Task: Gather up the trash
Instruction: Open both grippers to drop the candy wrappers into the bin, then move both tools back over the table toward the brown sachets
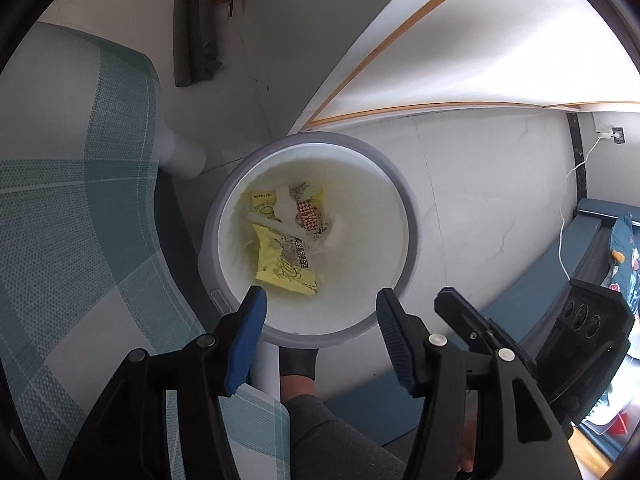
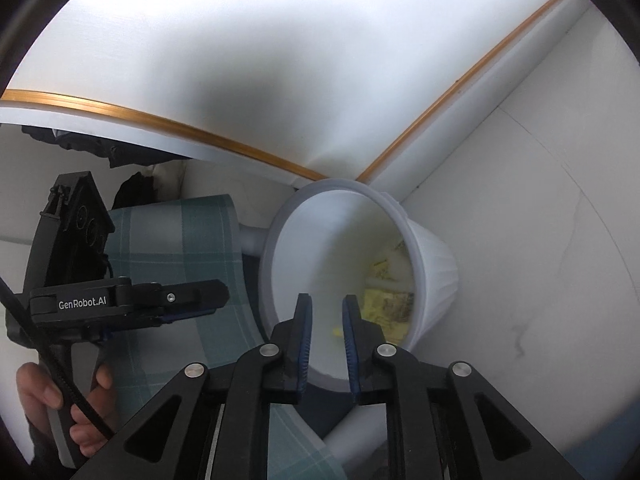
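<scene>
Trash (image 1: 286, 240), yellow wrappers and crumpled paper, lies at the bottom of the white bin (image 1: 400, 184) just ahead of the left gripper (image 1: 320, 308), whose jaws gape wide with nothing between them. The right gripper (image 2: 327, 320), over the bin's near rim, is spread narrowly and also empty. The wrappers look light, thin and slippery, best pinched at a crumpled fold or edge.

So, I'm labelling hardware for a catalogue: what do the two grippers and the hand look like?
Both grippers, left gripper and right gripper, are black plastic with blue ribbed pads and silver pivot screws. The left body bears white "GenRobot.AI" lettering and a black cable. The hand is bare.
</scene>
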`<state>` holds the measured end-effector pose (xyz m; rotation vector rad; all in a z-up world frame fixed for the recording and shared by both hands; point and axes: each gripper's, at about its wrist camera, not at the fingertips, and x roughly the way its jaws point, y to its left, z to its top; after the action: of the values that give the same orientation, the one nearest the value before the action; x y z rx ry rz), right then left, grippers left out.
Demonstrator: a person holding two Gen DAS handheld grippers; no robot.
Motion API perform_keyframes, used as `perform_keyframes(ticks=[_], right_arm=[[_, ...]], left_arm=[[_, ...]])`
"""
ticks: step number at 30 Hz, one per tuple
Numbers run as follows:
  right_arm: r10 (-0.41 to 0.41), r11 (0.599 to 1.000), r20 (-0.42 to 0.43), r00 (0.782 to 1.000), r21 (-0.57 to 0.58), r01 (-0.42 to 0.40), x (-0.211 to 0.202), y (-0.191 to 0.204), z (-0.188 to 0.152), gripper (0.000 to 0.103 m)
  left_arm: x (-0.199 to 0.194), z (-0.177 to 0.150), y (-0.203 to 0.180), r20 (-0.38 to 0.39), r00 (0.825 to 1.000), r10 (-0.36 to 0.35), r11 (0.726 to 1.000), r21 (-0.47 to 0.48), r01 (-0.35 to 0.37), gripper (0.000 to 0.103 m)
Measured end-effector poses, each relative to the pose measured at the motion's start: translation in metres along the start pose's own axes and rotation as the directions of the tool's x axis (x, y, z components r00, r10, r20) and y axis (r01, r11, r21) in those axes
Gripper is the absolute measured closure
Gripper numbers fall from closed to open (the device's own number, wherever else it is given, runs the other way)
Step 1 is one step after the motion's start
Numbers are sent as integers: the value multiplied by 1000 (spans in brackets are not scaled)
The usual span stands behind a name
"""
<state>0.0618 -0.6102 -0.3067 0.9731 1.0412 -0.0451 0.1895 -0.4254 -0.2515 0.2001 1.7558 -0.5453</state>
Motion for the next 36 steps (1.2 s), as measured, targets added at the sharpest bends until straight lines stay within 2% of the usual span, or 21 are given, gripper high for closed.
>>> perform_keyframes(ticks=[4,6,8,10,14,17,20,23,26,29,31,34,35,36], right_arm=[[-28,999,25,999,-16,28,-21,1,2,81],[-31,999,47,998,-26,33,-32,6,2,71],[-35,999,74,997,-37,38,-42,14,2,67],[-36,998,96,995,-55,41,-54,23,2,64],[-37,995,136,990,-91,50,-75,40,0,58],[-43,991,176,984,-113,64,-93,53,-3,54],[-41,987,221,974,-140,73,-113,69,-8,53],[-37,983,272,962,-165,84,-134,86,-13,50],[-33,973,320,947,-205,103,-155,107,-20,41],[-39,951,370,928,-270,148,-177,134,-29,38],[-29,935,401,916,-313,167,-192,155,-38,35],[-9,912,445,896,-364,190,-209,183,-51,28],[1,903,457,889,-383,196,-214,194,-56,26],[6,897,465,885,-394,201,-217,202,-61,24]], left_arm=[[-10,-10,-10,27,1000,14,999,42,-15,50],[-18,-16,-14,54,998,39,998,56,-42,50],[-28,-24,-17,104,993,59,995,68,-66,50],[-40,-31,-20,155,984,84,992,84,-98,48],[-68,-45,-21,247,966,75,990,100,-103,35],[-94,-58,-21,327,941,81,988,97,-118,35],[-119,-71,-20,412,907,91,986,94,-141,35],[-148,-88,-21,496,863,94,981,101,-165,35],[-178,-105,-19,566,819,91,980,94,-174,35],[-199,-120,-12,619,780,89,981,82,-177,34],[-215,-135,-6,668,738,95,978,77,-195,34],[-238,-155,7,723,683,100,978,55,-200,18],[-242,-162,12,739,667,96,979,49,-196,17],[-252,-170,20,761,642,94,981,37,-188,17]])
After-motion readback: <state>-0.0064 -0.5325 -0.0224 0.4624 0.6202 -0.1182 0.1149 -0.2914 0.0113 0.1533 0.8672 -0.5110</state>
